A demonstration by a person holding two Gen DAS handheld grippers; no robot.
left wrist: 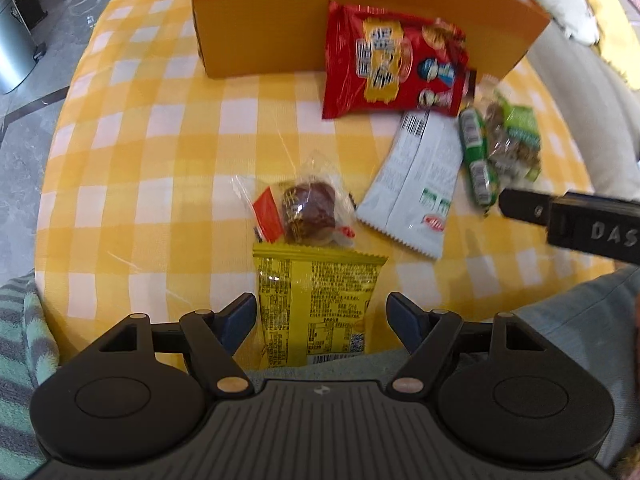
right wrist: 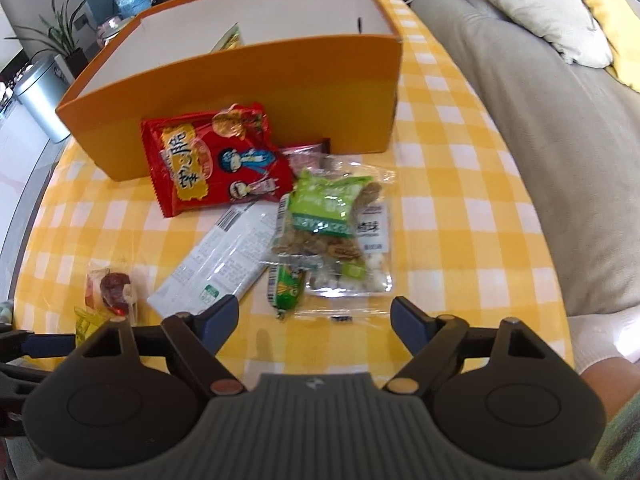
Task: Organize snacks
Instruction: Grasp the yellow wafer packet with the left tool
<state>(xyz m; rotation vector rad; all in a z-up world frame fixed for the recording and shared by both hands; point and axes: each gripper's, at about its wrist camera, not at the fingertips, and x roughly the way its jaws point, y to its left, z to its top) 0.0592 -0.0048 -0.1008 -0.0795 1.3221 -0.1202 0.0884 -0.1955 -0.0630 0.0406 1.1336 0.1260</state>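
Snacks (right wrist: 224, 168) blurred — box (right wrist: 248, 92) interior hidden.

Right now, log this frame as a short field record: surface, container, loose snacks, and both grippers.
surface: yellow checked tablecloth
container: orange box, open top, one packet visible inside
against box: red snack bag leaning on its front wall
mid-table: white packet, green nut bag, green sausage stick
near left gripper: yellow packet, wrapped brown cake
left gripper: open, straddling yellow packet
right gripper: open, holding nothing
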